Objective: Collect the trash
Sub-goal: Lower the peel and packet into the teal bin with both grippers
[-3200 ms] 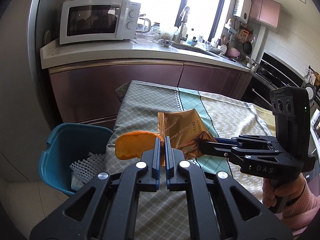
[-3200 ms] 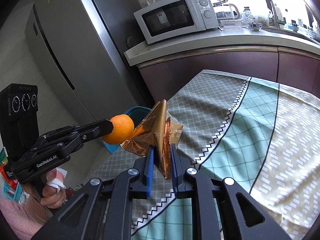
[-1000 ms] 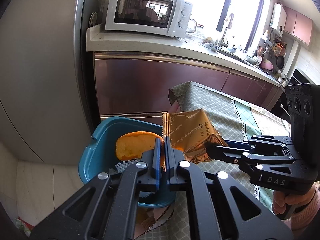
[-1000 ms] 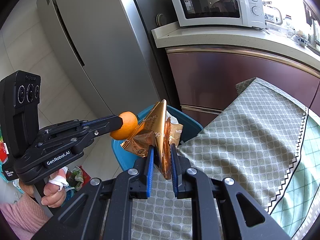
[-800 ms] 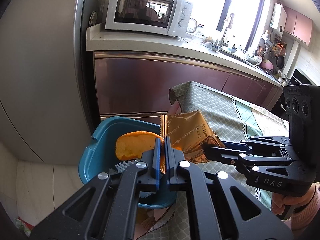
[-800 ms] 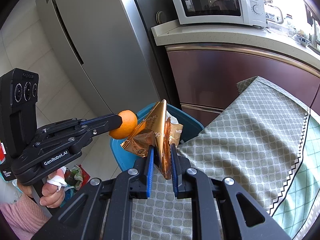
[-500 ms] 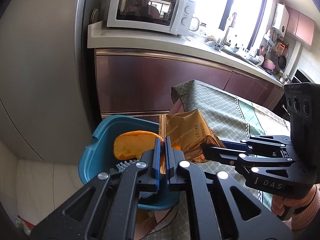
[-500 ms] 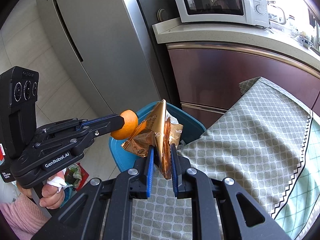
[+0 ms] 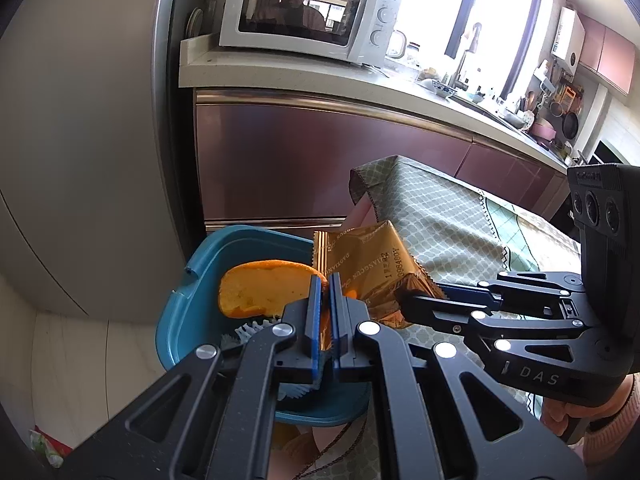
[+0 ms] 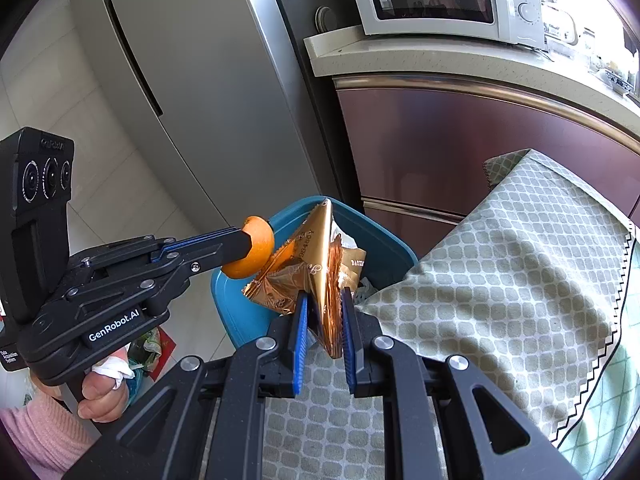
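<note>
My left gripper (image 9: 325, 280) is shut on a piece of orange peel (image 9: 264, 294) and holds it over the blue trash bin (image 9: 208, 264). It also shows in the right wrist view (image 10: 250, 246), with the peel (image 10: 252, 256) at its tip. My right gripper (image 10: 323, 300) is shut on a crumpled gold snack wrapper (image 10: 316, 264) above the bin's (image 10: 384, 244) near rim. The wrapper (image 9: 364, 264) and the right gripper (image 9: 408, 302) show in the left wrist view, beside the peel. White foam netting (image 9: 244, 330) lies in the bin.
The table with a green patterned cloth (image 10: 500, 280) stands right of the bin. A grey fridge (image 10: 208, 92) and maroon cabinets (image 9: 320, 160) stand behind it. A white microwave (image 9: 300, 10) sits on the counter. Some litter (image 10: 150, 346) lies on the floor.
Both grippers have carried the peel and the wrapper from over the table to above the bin. In the last second they edged slightly further over it.
</note>
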The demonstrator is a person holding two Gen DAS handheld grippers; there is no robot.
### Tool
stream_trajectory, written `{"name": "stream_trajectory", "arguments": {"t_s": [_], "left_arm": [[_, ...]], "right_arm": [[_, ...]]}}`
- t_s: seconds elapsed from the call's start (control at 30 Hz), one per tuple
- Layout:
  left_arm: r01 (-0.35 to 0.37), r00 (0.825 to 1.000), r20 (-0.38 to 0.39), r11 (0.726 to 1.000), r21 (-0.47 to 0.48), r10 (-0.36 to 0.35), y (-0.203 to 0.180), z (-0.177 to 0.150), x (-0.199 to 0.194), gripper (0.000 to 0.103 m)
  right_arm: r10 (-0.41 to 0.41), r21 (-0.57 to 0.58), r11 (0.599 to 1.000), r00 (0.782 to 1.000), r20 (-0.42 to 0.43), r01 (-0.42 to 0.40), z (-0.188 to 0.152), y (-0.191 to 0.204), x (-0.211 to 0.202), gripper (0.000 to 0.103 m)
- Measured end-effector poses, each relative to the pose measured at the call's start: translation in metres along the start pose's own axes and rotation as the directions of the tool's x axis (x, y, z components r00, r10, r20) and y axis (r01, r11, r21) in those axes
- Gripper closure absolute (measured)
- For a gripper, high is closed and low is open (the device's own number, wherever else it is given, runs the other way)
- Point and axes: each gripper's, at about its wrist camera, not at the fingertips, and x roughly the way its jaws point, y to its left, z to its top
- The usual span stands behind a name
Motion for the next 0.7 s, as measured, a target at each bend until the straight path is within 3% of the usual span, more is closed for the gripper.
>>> {"name": "stream_trajectory", "arguments": {"t_s": [0.7], "left_arm": [[-0.01, 0.999, -0.031, 1.0, -0.024, 0.009, 0.012, -0.001, 0.019, 0.099]], "right_arm": [[-0.004, -0.007, 1.0, 0.999, -0.041, 0.004, 0.009, 0.0, 0.026, 0.089]]}}
